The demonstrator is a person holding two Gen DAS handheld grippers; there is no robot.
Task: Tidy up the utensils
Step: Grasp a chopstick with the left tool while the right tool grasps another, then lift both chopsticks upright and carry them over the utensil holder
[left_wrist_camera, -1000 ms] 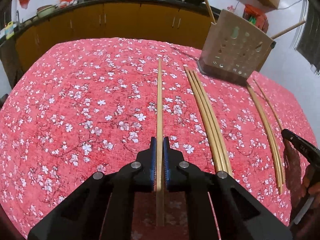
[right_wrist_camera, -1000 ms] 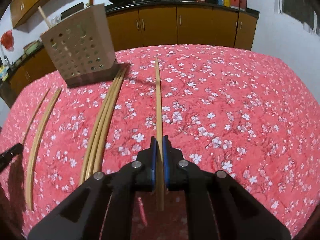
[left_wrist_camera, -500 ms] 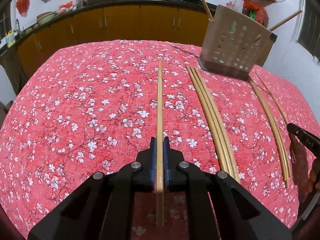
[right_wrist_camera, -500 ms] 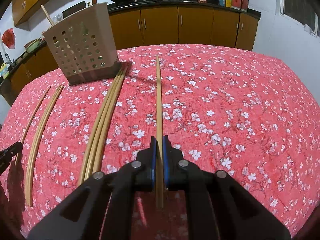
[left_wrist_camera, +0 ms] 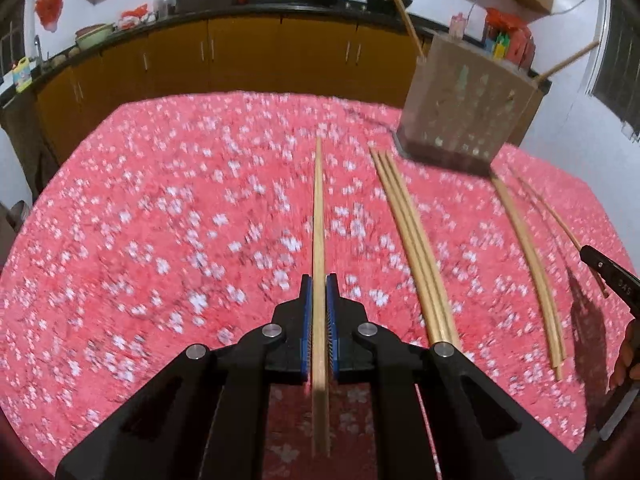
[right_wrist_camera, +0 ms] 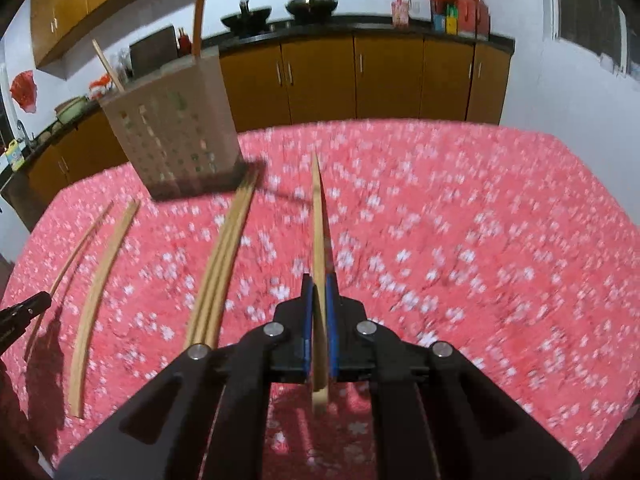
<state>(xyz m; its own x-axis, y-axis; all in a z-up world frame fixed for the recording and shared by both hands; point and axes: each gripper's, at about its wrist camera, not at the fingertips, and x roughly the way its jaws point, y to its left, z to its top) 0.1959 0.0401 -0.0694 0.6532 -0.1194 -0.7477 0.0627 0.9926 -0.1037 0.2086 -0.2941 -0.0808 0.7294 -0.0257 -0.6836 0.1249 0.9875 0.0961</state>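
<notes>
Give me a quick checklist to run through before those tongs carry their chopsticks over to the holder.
1. Left tongs shut on a chopstick: ok.
2. Right tongs shut on a chopstick: ok.
3. Held sticks lie straight between the pads: ok.
4. Holder stands upright on the tablecloth: ok.
5. Room left inside the holder: cannot tell; two sticks already poke out.
6. Loose chopsticks left on the cloth: not ok, several remain.

chopsticks [left_wrist_camera: 416, 240] on table [left_wrist_camera: 160, 220], before holder [left_wrist_camera: 464, 108]
</notes>
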